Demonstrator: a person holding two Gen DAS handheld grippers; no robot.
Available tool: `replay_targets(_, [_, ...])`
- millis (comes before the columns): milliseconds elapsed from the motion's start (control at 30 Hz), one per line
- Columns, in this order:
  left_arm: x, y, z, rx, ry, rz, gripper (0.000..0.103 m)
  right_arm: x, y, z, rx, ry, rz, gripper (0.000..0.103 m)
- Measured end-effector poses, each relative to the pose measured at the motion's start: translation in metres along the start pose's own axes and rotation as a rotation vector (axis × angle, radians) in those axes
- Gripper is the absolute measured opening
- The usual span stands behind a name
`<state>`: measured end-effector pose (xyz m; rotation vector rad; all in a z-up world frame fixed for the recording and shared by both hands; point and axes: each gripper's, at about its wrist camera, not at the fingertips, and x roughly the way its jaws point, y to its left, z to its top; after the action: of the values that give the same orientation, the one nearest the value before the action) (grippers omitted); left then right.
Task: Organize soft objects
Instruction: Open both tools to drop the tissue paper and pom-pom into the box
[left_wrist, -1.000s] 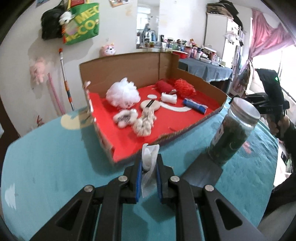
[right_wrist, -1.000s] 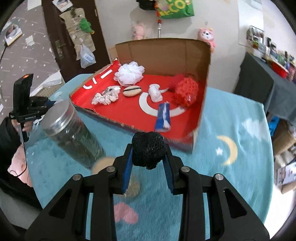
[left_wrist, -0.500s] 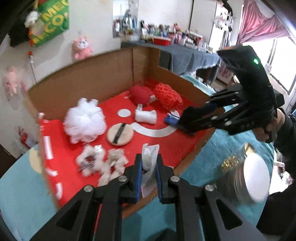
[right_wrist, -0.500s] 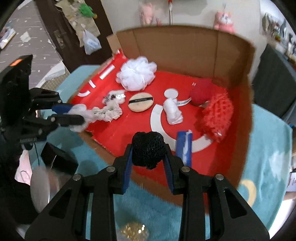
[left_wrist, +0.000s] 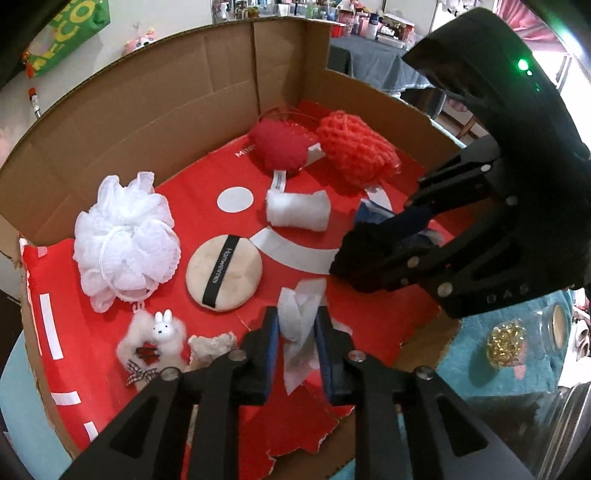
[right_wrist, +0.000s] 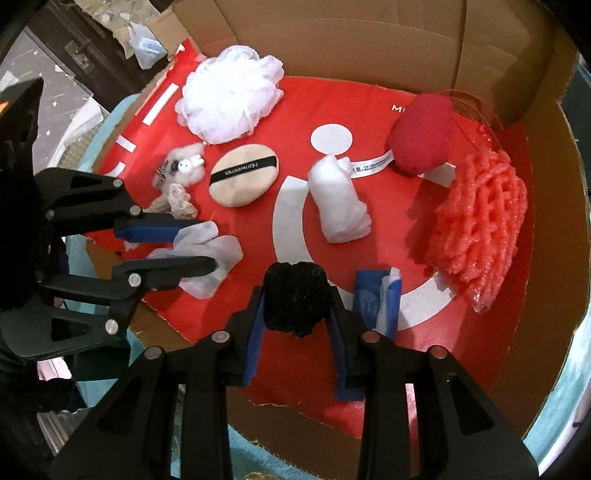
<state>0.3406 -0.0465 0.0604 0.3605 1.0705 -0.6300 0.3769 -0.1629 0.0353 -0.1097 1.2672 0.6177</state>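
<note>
A cardboard box (left_wrist: 166, 92) with a red floor (right_wrist: 461, 332) holds several soft things. My left gripper (left_wrist: 296, 317) hangs low over the box's near edge; its jaws are opening and a white cloth (left_wrist: 301, 314) sits loosely between the blue pads. In the right wrist view, the left gripper (right_wrist: 207, 243) comes in from the left with the cloth (right_wrist: 218, 247) drooping onto the red floor. My right gripper (right_wrist: 295, 295) is shut on a black mesh ball (right_wrist: 295, 295), just above the floor beside a blue pack (right_wrist: 376, 299). In the left wrist view, the right gripper (left_wrist: 369, 254) reaches in from the right.
Inside the box lie a white bath pouf (left_wrist: 125, 240), a beige powder puff (left_wrist: 223, 271), a white roll (left_wrist: 297, 210), a red sponge (left_wrist: 279, 147), a red mesh scrubber (left_wrist: 356, 151) and a fluffy bunny hair tie (left_wrist: 155, 336). Glass jars (left_wrist: 506, 343) stand on the teal cloth (left_wrist: 476, 354) at right.
Both grippers came forward and down from the teal table to over the box floor. The left pads now stand further apart around the white cloth. The black ball stays gripped.
</note>
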Motion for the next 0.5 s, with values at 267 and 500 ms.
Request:
replay_targets(267, [-0.004,0.004,0.000,-0.016,-0.018,0.009,0.049,-0.002,0.011,0.003,-0.015,-0.019,-0.030,0.064])
replay_targets(500, [-0.038,0.013,-0.014,-0.097,-0.082,0.044,0.076,-0.023,0.018,0.001,0.014,-0.074,-0.094,0.065])
